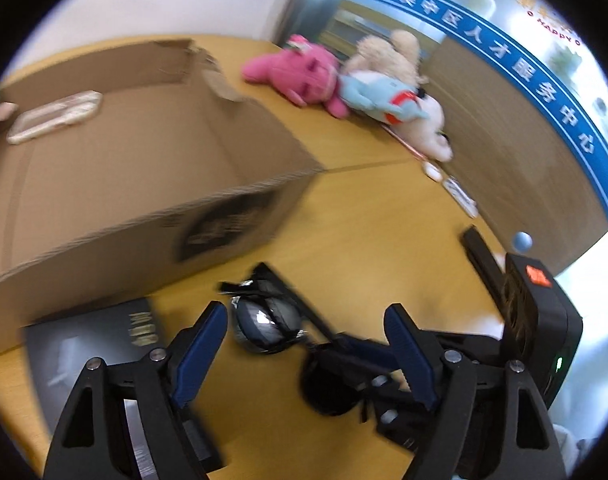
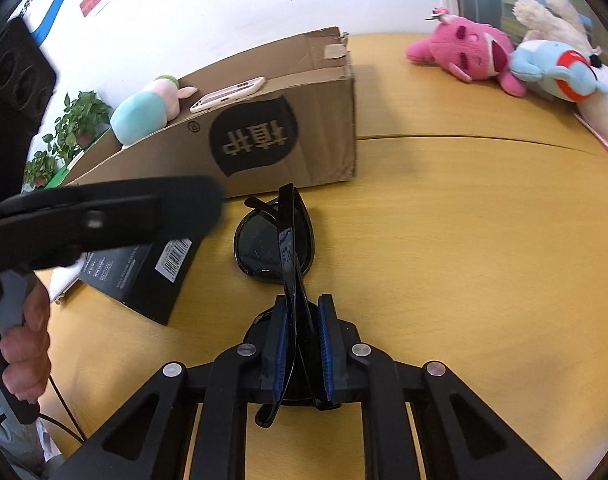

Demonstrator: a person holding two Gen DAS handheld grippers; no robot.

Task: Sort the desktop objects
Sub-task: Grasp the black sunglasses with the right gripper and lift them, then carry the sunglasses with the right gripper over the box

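My right gripper [image 2: 302,344] pinches the folded black plastic sunglasses [image 2: 276,240] on the yellow wooden desk [image 2: 463,260]; my left gripper [image 1: 304,356] hangs spread. Next: lift into the far-left brown cardboard box [image 2: 296,128].

Office or public service-centre room: a wood-laminate desk [image 2: 463,240] stands against a white wall, a blue banner with Chinese lettering [image 1: 503,52] runs across a glazed partition, and potted green plants [image 2: 70,128] line the wall.
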